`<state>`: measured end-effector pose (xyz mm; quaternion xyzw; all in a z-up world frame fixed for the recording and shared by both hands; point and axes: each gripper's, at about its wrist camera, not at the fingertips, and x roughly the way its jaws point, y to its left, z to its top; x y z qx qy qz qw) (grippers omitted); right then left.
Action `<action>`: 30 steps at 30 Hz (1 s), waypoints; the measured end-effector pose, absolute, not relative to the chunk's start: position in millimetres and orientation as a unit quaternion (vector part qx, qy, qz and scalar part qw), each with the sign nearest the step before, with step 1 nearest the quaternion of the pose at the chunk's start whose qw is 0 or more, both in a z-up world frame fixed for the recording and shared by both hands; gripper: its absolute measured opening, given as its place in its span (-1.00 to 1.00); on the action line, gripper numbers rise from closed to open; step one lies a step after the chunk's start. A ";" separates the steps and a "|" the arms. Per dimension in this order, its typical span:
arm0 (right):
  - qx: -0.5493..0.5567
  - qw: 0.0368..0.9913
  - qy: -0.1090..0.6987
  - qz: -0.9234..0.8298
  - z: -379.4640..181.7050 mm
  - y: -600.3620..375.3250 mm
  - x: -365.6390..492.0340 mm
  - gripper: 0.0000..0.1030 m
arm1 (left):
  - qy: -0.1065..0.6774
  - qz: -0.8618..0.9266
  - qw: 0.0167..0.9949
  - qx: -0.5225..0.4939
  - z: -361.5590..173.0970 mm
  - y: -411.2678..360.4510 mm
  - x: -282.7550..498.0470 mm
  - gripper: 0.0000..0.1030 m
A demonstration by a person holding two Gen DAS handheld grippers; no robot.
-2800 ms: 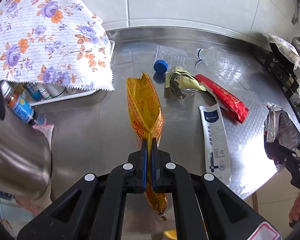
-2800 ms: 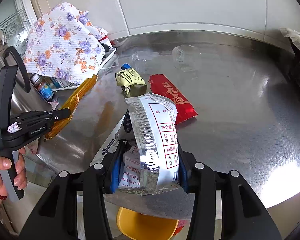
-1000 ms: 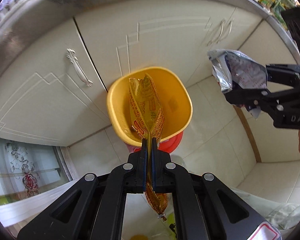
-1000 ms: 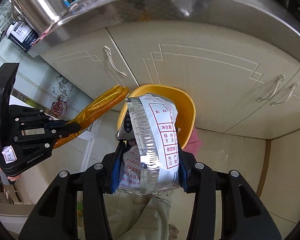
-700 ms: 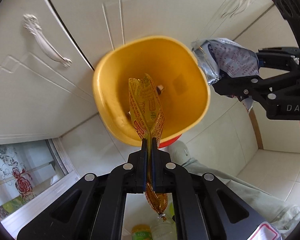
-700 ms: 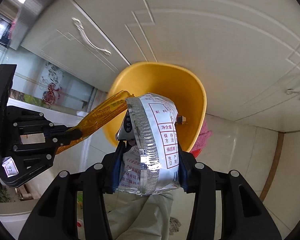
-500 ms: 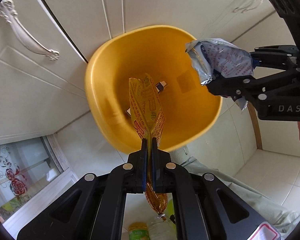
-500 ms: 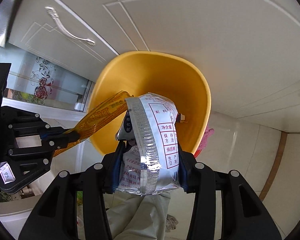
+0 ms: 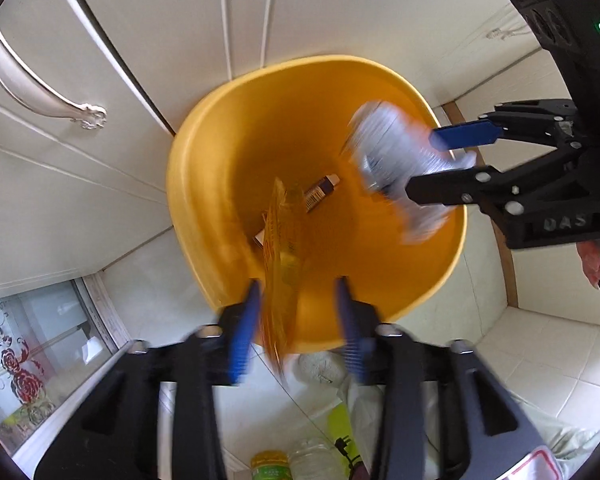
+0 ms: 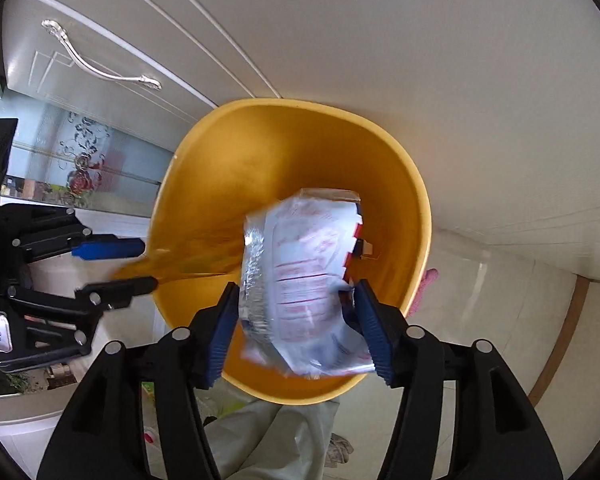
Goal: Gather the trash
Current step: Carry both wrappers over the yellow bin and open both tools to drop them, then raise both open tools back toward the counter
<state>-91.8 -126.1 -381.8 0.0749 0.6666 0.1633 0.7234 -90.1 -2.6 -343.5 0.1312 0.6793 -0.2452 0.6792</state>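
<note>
A yellow trash bin (image 9: 204, 168) (image 10: 260, 148) stands on the floor below both grippers. My left gripper (image 9: 296, 320) is open over its near rim; the yellow-orange wrapper (image 9: 284, 256) slips blurred from between its fingers into the bin. My right gripper (image 10: 296, 320) is open over the bin too, and the silver-white snack packet (image 10: 300, 276) drops loose between its fingers. The right gripper (image 9: 452, 160) and the packet (image 9: 396, 160) show at the bin's right rim in the left wrist view. The left gripper (image 10: 140, 264) shows at the left in the right wrist view. Small scraps (image 9: 320, 194) lie at the bin's bottom.
Cream cabinet doors with silver handles (image 9: 40, 92) (image 10: 100, 68) rise behind the bin. The floor is pale tile (image 9: 540, 340). A bottle with a green label (image 9: 270, 464) and a clear container (image 9: 316, 456) sit below the left gripper. A glass door with a flower pattern (image 10: 84, 160) is at the left.
Both grippers have opened over the bin. The yellow-orange wrapper and the silver packet have left the fingers and are falling into it. Both grippers came closer to the bin.
</note>
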 end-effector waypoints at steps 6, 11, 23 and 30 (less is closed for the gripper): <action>0.081 0.731 0.658 0.161 -374.9 -128.2 -88.5 0.28 | 0.677 -0.246 0.681 0.131 -341.5 -6.5 -88.4 -0.08; 0.081 0.735 0.655 0.157 -366.2 -128.0 -90.7 0.28 | 0.672 -0.247 0.685 0.131 -333.2 -9.1 -90.4 -0.08; 0.089 0.757 0.632 0.141 -316.9 -133.1 -115.1 0.28 | 0.651 -0.252 0.705 0.130 -296.1 -6.4 -103.9 -0.08; 0.090 0.785 0.599 0.130 -259.2 -132.1 -152.1 0.28 | 0.621 -0.258 0.729 0.128 -250.6 -1.2 -131.2 -0.08</action>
